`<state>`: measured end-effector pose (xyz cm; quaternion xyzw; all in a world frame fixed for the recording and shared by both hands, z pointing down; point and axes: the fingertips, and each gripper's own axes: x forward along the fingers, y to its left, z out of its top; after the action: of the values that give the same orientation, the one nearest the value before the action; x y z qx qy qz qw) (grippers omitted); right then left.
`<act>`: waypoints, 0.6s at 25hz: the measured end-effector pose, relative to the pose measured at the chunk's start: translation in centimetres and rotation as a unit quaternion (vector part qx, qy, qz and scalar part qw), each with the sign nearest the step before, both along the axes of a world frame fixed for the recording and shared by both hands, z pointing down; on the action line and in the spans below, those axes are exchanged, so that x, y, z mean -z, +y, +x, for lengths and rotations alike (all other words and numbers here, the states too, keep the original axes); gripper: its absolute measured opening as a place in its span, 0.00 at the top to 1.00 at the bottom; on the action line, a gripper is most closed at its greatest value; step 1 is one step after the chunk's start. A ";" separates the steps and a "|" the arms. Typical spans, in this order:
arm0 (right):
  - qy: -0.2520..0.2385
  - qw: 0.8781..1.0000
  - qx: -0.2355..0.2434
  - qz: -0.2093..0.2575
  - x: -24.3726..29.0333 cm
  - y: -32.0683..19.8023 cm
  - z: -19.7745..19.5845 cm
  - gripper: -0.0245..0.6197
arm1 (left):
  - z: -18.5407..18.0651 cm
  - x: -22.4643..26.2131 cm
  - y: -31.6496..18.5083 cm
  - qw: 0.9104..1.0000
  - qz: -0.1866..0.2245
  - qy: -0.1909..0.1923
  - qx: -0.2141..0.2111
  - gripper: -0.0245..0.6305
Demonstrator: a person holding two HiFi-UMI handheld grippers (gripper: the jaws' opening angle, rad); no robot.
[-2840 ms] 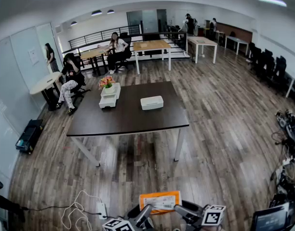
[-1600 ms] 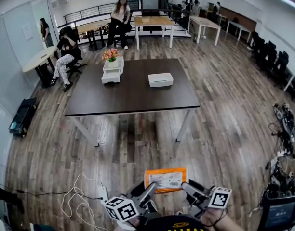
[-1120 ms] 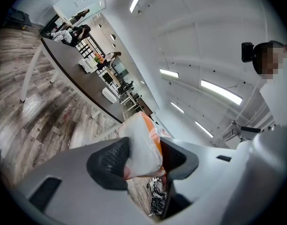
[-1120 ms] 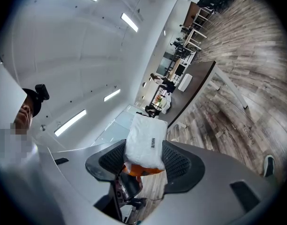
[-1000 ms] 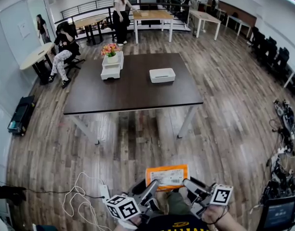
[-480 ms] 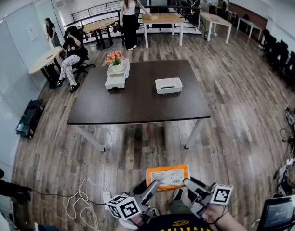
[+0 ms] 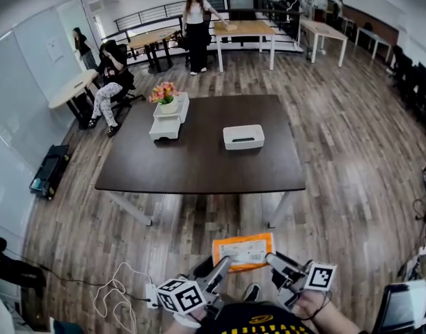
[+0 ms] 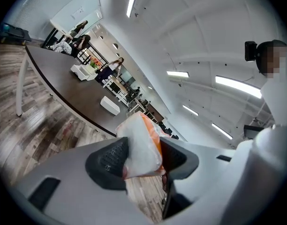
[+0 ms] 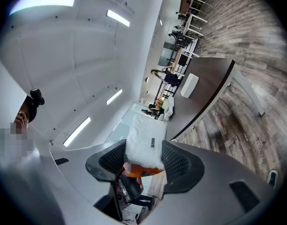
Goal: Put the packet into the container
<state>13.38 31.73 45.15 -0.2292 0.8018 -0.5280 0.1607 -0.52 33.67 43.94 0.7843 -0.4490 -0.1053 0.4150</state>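
Observation:
An orange packet (image 7: 243, 250) with a white label hangs between both grippers, low in the head view, over the wooden floor. My left gripper (image 7: 222, 265) is shut on its left end; in the left gripper view the white-and-orange packet (image 8: 142, 146) is squeezed between the dark pads. My right gripper (image 7: 272, 259) is shut on the right end, and the packet (image 9: 144, 144) fills the gap between its pads. The white rectangular container (image 7: 243, 137) sits on the dark table (image 7: 199, 162), well ahead of both grippers.
A white planter with flowers (image 7: 167, 110) stands on the table's left part. White cables (image 7: 119, 291) lie on the floor at lower left. People stand and sit by wooden tables (image 7: 244, 30) at the back. A black case (image 7: 48, 171) lies by the left wall.
The dark table and container have come nearer and lower in the head view as I walk toward them. Both grippers keep holding the packet the same way.

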 end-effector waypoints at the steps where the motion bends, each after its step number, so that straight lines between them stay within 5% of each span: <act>1: -0.003 1.000 0.002 0.000 0.1 -0.5 0.1 0.58 | 0.2 -0.1 -0.5 1.000 -0.002 0.000 0.002 0.68; 15: 0.023 0.999 -0.010 -0.022 -2.4 -10.7 -0.3 0.58 | -0.4 -2.6 -11.2 0.999 -0.034 0.010 -0.023 0.68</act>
<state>13.07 21.01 47.53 -0.2529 0.7908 -0.5388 0.1425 -0.90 22.46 46.56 0.7785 -0.4301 -0.0885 0.4485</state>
